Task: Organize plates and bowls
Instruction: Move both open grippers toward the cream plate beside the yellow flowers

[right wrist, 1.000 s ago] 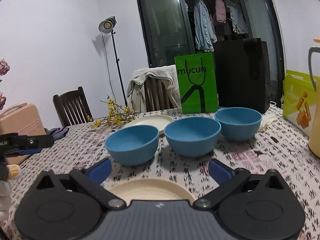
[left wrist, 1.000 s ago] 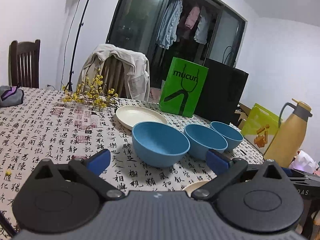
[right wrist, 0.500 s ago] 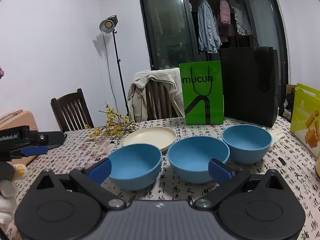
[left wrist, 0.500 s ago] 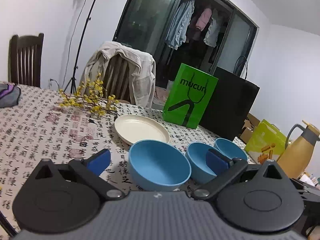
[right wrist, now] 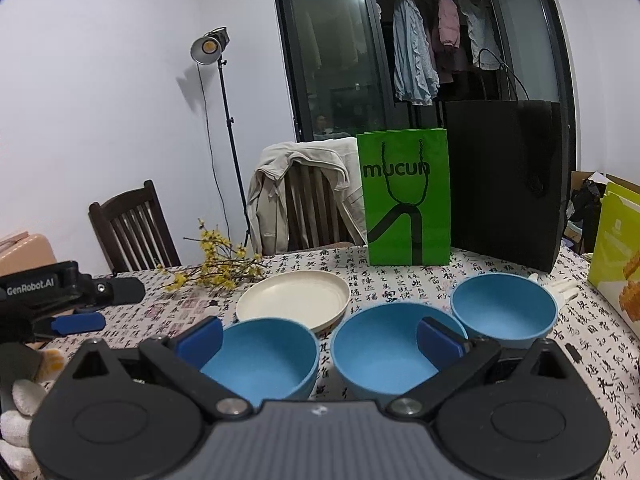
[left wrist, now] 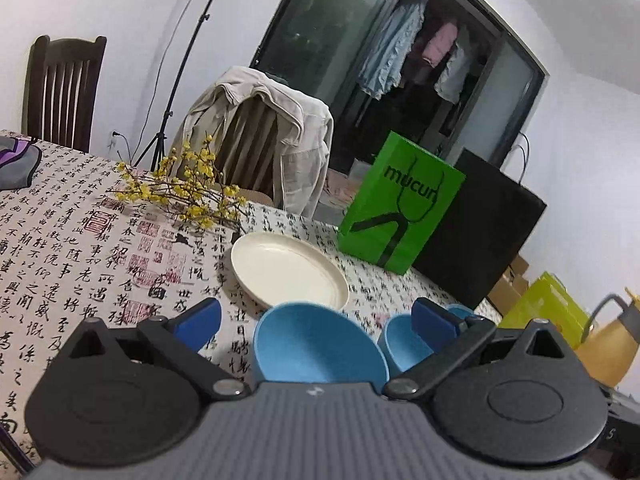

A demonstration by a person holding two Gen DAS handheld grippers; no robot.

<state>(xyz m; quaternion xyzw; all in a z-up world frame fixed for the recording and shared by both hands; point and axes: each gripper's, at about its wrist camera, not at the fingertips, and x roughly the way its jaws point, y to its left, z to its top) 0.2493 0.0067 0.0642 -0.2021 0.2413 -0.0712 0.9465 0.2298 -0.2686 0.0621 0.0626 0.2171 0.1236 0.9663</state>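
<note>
The counter (right wrist: 472, 276), under a calligraphy-print cloth, carries all the task items. The landmark is the green bag (right wrist: 406, 196), standing at the far edge.

The cream plate (right wrist: 294, 298) lies in front of the bag and slightly to its left. Three blue bowls stand in a row nearer the cameras than the plate: the left bowl (right wrist: 264, 356) just in front of the plate, the middle bowl (right wrist: 384, 348) straight in front of the bag, the right bowl (right wrist: 504, 310) to the bag's right. None is stacked; the bowls stand close but apart.

The right gripper (right wrist: 320, 336) hovers in front of the row, jaws spread wide and empty, bracketing the gap between the left and middle bowls. The left gripper (left wrist: 316, 318) hovers over the left bowl, jaws likewise apart and empty.

Step in hand, as judged: approach, before any first grasp. The next move calls for closing one gripper on a single bowl rim, one finger inside and one outside, then lifting clear of the neighbouring bowl for nesting.
</note>
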